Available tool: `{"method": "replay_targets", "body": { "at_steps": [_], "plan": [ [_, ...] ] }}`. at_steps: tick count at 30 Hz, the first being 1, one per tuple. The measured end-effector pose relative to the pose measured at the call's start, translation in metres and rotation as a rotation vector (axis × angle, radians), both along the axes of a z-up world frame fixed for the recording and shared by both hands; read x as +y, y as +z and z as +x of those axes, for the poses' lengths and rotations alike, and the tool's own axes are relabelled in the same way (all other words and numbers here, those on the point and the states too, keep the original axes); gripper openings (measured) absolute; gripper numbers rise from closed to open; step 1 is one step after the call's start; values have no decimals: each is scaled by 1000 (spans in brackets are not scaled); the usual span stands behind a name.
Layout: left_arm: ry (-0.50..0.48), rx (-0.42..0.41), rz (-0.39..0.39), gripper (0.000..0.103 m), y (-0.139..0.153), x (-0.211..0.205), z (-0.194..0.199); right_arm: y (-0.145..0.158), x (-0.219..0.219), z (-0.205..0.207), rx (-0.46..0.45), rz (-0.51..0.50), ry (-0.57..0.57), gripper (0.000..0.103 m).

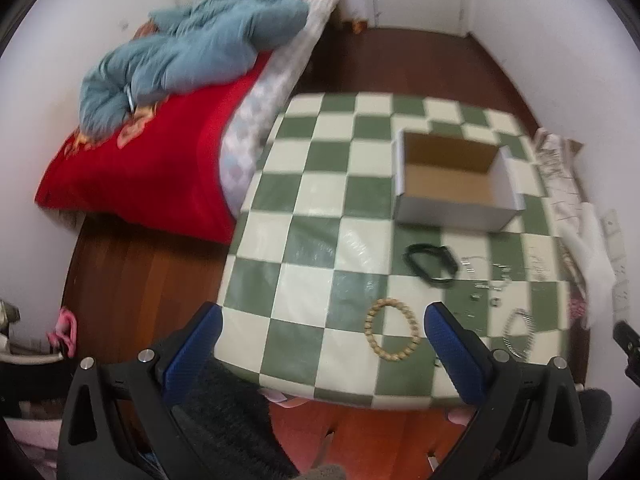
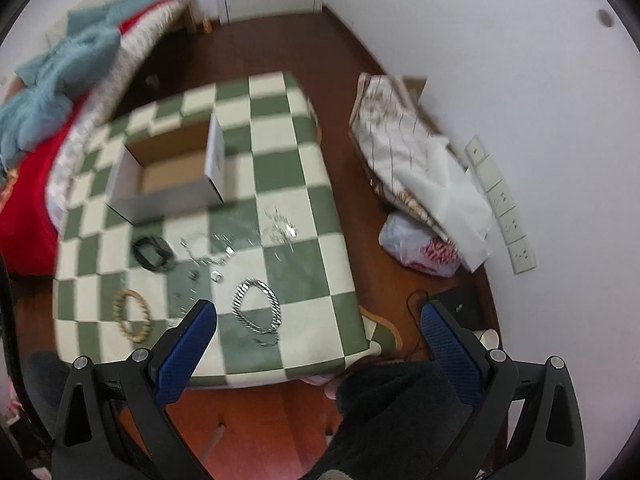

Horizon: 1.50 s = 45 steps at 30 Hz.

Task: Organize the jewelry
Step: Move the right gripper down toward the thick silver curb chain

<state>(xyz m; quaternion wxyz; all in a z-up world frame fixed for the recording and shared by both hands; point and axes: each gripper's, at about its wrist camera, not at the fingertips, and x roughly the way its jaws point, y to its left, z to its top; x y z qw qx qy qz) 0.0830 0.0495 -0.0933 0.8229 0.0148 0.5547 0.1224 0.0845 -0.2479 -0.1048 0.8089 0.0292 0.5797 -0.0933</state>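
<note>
Left gripper point(image 1: 322, 354) is hovering wide open and empty over the near table edge, its right finger just beside the tan beaded bracelet point(image 1: 393, 334), making it the nearer arm. Right gripper point(image 2: 318, 344), also gaping and empty, is facing the silver chain bracelet point(image 2: 258, 308); the open white cardboard box point(image 1: 454, 178) is sitting farther back.
</note>
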Motion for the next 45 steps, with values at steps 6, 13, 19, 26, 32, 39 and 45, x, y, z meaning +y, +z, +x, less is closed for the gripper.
{"method": "replay_targets", "body": {
  "at_steps": [6, 13, 19, 26, 32, 39, 45],
  "plan": [
    [29, 199, -50, 102, -87, 11, 22, -85, -9, 28, 129, 72, -17, 95],
    [0, 311, -111, 86, -138, 2, 25, -147, 9, 33, 236, 64, 19, 77],
    [-11, 365, -156, 72, -159, -10, 23, -168, 11, 35, 269, 63, 25, 65],
    [3, 379, -173, 69, -164, -9, 25, -174, 12, 40, 291, 58, 41, 48],
    [14, 374, -202, 46, -173, -3, 31, -174, 12, 40, 279, 100, 42, 33],
    [-1, 350, -191, 27, -160, -10, 33, -174, 19, 39, 265, 96, 60, 26],
    [-57, 186, -195, 30, -101, -34, 25, -176, 17, 36, 290, 126, 72, 30]
  ]
}}
